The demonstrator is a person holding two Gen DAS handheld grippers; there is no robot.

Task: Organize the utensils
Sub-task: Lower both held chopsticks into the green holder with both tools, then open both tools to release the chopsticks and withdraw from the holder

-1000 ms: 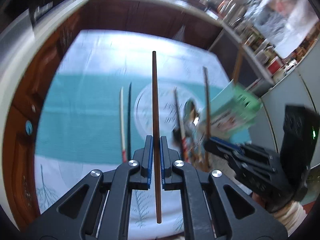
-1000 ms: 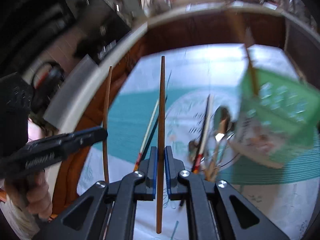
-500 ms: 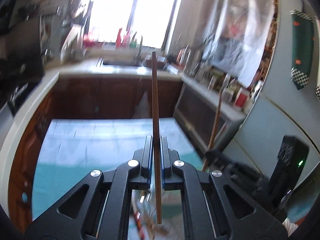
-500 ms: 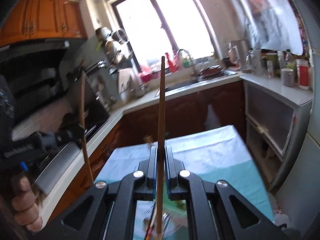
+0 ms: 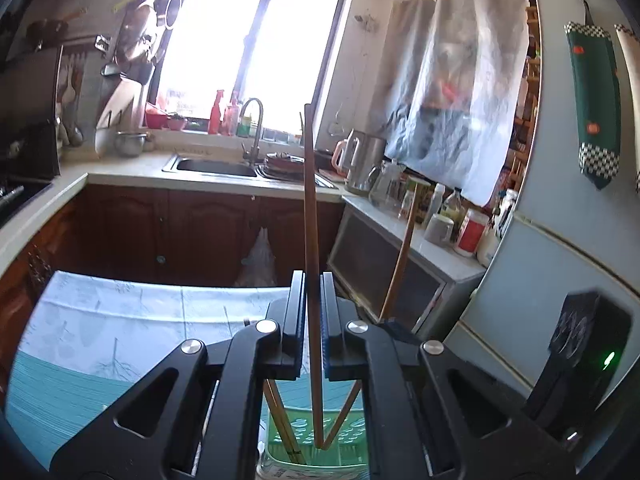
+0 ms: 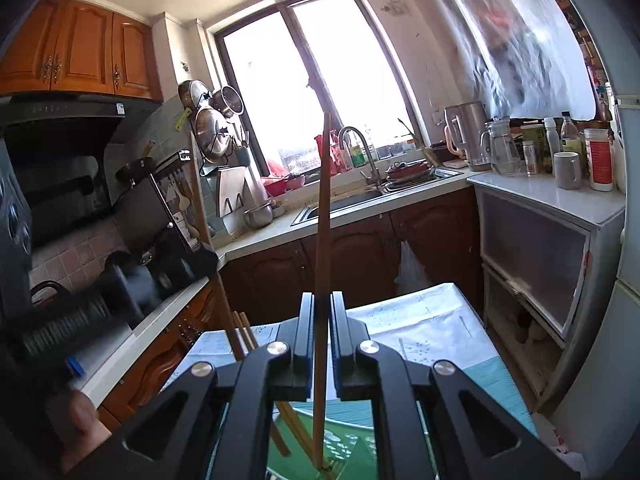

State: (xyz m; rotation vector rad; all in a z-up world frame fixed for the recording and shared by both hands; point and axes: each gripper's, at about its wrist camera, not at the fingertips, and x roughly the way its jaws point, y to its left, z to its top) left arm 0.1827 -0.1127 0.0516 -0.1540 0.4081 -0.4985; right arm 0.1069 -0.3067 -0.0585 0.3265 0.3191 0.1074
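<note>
In the left wrist view, we see the left gripper (image 5: 312, 300) with its two black fingers (image 5: 293, 320) squeezed on a long dark brown wooden chopstick (image 5: 310, 216). The stick stands almost straight up. Its low tip hangs inside a green plastic holder with holes (image 5: 304, 436) right under the claw. More thin brown chopsticks (image 5: 282, 424) lean in that holder. To the right we see the right gripper (image 5: 394, 326), black, with a lighter wooden chopstick (image 5: 402, 252) sticking up from it. A table with a white and teal cloth (image 5: 100, 340) lies below. Behind it are a steel sink with a tap (image 5: 218, 166) and a bright window (image 5: 248, 40).

In the right wrist view, we see the right gripper (image 6: 321, 324) with its fingers closed on a long light brown wooden chopstick (image 6: 323, 240). This stick stands up too, tilted a little. Its low tip reaches down into the green holder (image 6: 348, 448). Other chopsticks (image 6: 288, 420) lean there beside it. At the left, the left gripper (image 6: 200, 258) looks blurry, and we cannot tell how its claw stands from here, but a brown stick (image 6: 208, 236) goes up and down through it. A bit of a hand (image 6: 80, 436) shows at the low left. Shiny pans (image 6: 212, 120) hang by the window, and a white mug (image 6: 566, 170) sits on the counter at the right.
</note>
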